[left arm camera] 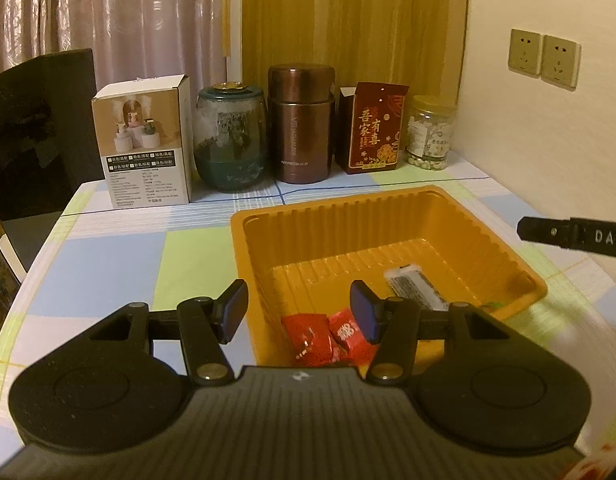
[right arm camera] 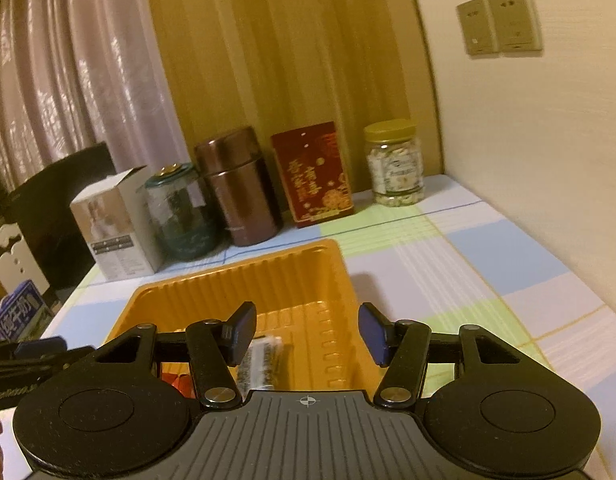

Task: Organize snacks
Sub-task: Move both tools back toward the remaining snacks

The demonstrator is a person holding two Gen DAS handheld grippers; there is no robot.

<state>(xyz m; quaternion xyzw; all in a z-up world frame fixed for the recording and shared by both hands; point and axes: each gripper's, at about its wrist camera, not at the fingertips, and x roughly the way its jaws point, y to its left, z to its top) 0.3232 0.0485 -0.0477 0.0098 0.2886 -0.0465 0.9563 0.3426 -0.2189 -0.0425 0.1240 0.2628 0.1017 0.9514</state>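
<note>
Red packets [left arm camera: 328,338] clear only leftward, tray [left arm camera: 348,216]

light: dim, warm yellow cast | edges: fisheye bending, dark corners | right wrist view: slightly blurred

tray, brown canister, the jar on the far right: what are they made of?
Tray: thin moulded plastic, glossy orange; ribbed walls with a soft sheen.
Canister: probably metal, brown metallic finish; bright vertical highlights, though coated plastic is possible.
Jar: clear plastic or glass, can't tell which; pale pieces show through, the lid looks like yellowish plastic.
</note>
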